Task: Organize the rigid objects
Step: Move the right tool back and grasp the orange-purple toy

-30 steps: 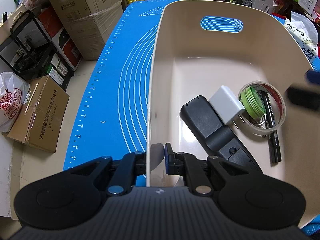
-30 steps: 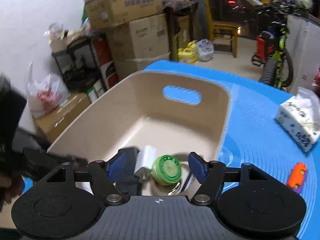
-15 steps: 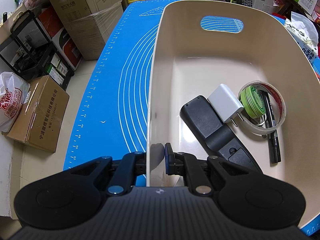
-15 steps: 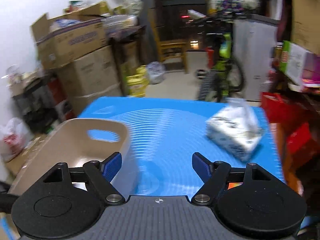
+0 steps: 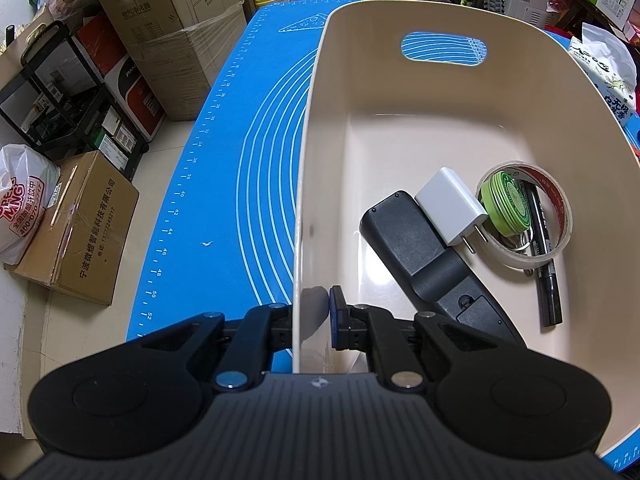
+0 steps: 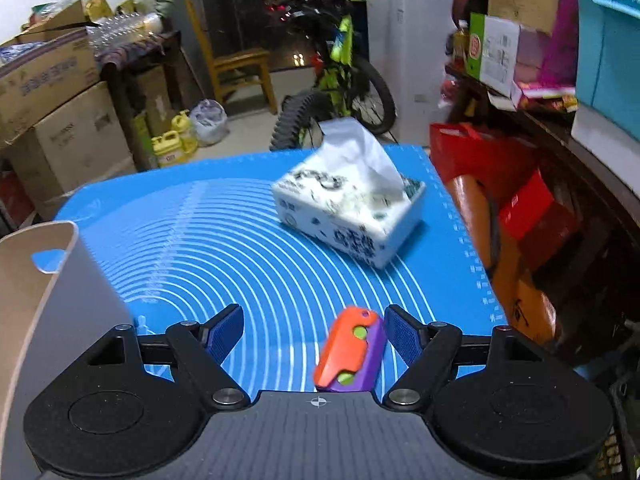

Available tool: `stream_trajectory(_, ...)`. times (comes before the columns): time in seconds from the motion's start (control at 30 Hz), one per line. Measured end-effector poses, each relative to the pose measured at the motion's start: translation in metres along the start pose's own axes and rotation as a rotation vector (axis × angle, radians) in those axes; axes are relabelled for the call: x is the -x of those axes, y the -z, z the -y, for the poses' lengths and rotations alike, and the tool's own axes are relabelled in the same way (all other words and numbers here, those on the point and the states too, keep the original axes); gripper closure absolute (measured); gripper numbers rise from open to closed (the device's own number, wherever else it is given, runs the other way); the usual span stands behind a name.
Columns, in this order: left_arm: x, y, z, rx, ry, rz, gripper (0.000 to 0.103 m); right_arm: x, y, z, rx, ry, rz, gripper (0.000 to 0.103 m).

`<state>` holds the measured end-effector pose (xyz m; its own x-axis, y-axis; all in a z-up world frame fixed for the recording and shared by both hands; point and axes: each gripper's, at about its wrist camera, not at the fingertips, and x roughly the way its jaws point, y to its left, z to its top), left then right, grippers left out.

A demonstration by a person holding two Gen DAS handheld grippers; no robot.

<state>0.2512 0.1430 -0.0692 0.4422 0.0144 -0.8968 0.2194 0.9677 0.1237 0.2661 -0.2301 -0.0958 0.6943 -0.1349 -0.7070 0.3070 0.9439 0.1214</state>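
A beige bin (image 5: 316,92) stands on the blue mat (image 5: 248,160). Inside it lie a black remote (image 5: 416,248), a white charger (image 5: 452,210), a green tape roll (image 5: 504,204), a clear tape ring (image 5: 560,216) and a black marker (image 5: 544,256). My left gripper (image 5: 312,312) is shut on the bin's near left wall, one finger outside and hidden by the wall. My right gripper (image 6: 314,330) is open above the mat. An orange and purple toy (image 6: 348,348) lies between its fingers, close to the right one. The bin's corner (image 6: 36,280) shows at the left.
A white tissue box (image 6: 348,208) sits on the mat beyond the toy. Cardboard boxes (image 5: 80,224) and a black rack (image 5: 60,92) stand on the floor left of the table. Red bags (image 6: 500,184), a bicycle (image 6: 340,76) and a chair (image 6: 240,64) lie past the table's edges.
My right gripper swung from over the bin to the right and down, until the orange and purple toy lay between its fingers. The left gripper and the bin stayed still.
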Motion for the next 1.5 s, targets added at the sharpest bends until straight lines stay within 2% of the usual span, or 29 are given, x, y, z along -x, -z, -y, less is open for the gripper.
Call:
stream_trajectory(0.17, 0.0, 0.0, 0.0, 0.0, 0.001, 0.0, 0.091, -0.022, 0.012, 0.002, 0.023, 0.036, -0.028, 0.022)
stream_trajectory(0.4, -0.001, 0.0, 0.001, -0.002, -0.002, 0.0, 0.091, -0.04, 0.021, 0.01, -0.042, 0.065, -0.036, 0.022)
stream_trajectory(0.53, -0.001, 0.0, 0.002, -0.004, -0.005, 0.0, 0.091, -0.051, 0.026, 0.019, -0.089, 0.071, -0.066, 0.027)
stream_trajectory(0.7, -0.001, 0.0, 0.003, -0.005, -0.005, -0.001, 0.091, -0.053, 0.029, 0.012, -0.045, 0.093, -0.052, 0.039)
stream_trajectory(0.77, -0.001, 0.0, 0.003, -0.004, -0.005, -0.001, 0.091, -0.052, 0.028, 0.011, -0.035, 0.109, -0.052, 0.044)
stream_trajectory(0.8, -0.001, 0.0, 0.003, -0.005, -0.005, -0.001, 0.091, -0.052, 0.028, 0.012, -0.036, 0.107, -0.053, 0.049)
stream_trajectory(1.0, 0.0, 0.0, 0.002, -0.004, -0.002, -0.001, 0.091, -0.049, 0.027, 0.01, -0.024, 0.113, -0.061, 0.054)
stream_trajectory(1.27, 0.0, 0.0, 0.002, -0.003, -0.003, -0.001, 0.091, -0.031, 0.021, 0.009, -0.027, 0.124, -0.012, 0.054)
stream_trajectory(1.5, 0.0, 0.0, 0.002, -0.003, -0.002, -0.001, 0.091, 0.003, 0.007, -0.005, -0.006, 0.08, 0.071, 0.054)
